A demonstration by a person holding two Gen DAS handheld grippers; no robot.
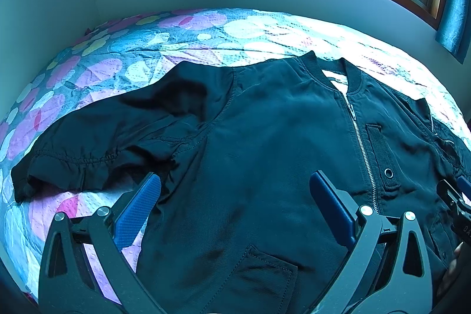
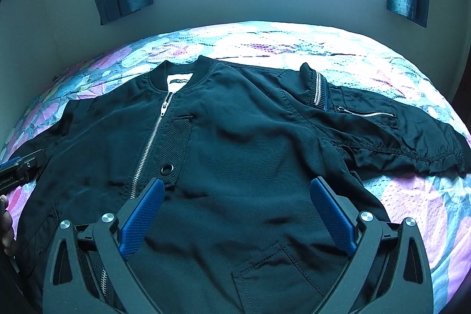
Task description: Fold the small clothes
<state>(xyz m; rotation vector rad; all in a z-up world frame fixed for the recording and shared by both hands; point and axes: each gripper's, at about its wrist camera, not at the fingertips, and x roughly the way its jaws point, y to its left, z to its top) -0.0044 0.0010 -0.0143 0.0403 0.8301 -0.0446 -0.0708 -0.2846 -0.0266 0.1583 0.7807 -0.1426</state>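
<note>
A small black zip-front bomber jacket of thin woven cloth [image 1: 265, 137] is laid face up on a bed covered by a quilted spread printed with pink, yellow and white circles [image 1: 117, 61]. Its ribbed collar [image 2: 179, 75] is turned toward the window wall, and both sleeves are spread outward from the body. The silver front zip [image 2: 147, 149] is taken here as the landmark.

The left gripper [image 1: 235, 196] is held over the front panel on one side of the zip, near the armpit seam; its blue-padded jaws are spread wide and nothing is held between them. The right gripper [image 2: 235, 205] is held over the panel on the other side of the zip, its jaws likewise spread and empty.

The garment appears flattened but no fold is seen, so the folding is judged to be at its start. The next move is likely a sleeve fold: a cuff or shoulder edge would need to be pinched and carried inward toward the zip, with the thin, slippery cloth kept from bunching.
</note>
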